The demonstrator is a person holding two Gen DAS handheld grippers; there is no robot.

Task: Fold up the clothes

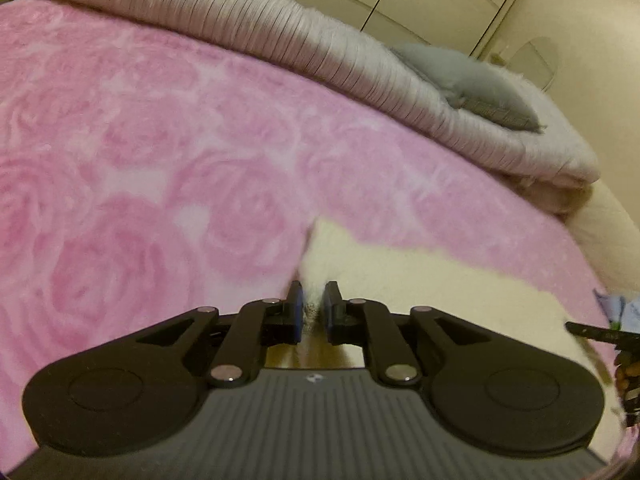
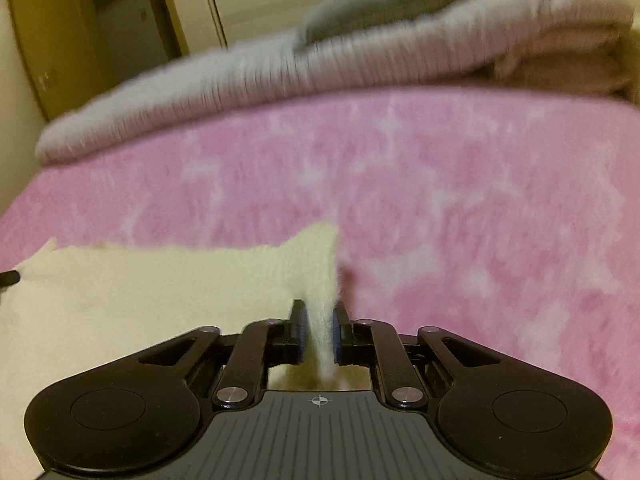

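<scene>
While stretched sideways over the pink rose-patterned fleece blanket (image 1: 160,160), fluffy cream fleece garment (image 2: 160,280) pinched at both ends. Left gripper (image 1: 312,300) nearly closed on one corner. Right gripper (image 2: 320,316) clamped likewise on the other.

We count one cream fleece garment (image 1: 400,280), one pink rose blanket (image 1: 160,160), one folded beige comforter (image 1: 280,40) and one grey pillow (image 1: 472,84) on top of it. Two grippers, left (image 1: 313,300) and right (image 2: 320,318), so four fingers total.

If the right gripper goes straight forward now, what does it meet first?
Probably the pink blanket; the right gripper already holds the cream cloth. Depth is unclear.
</scene>
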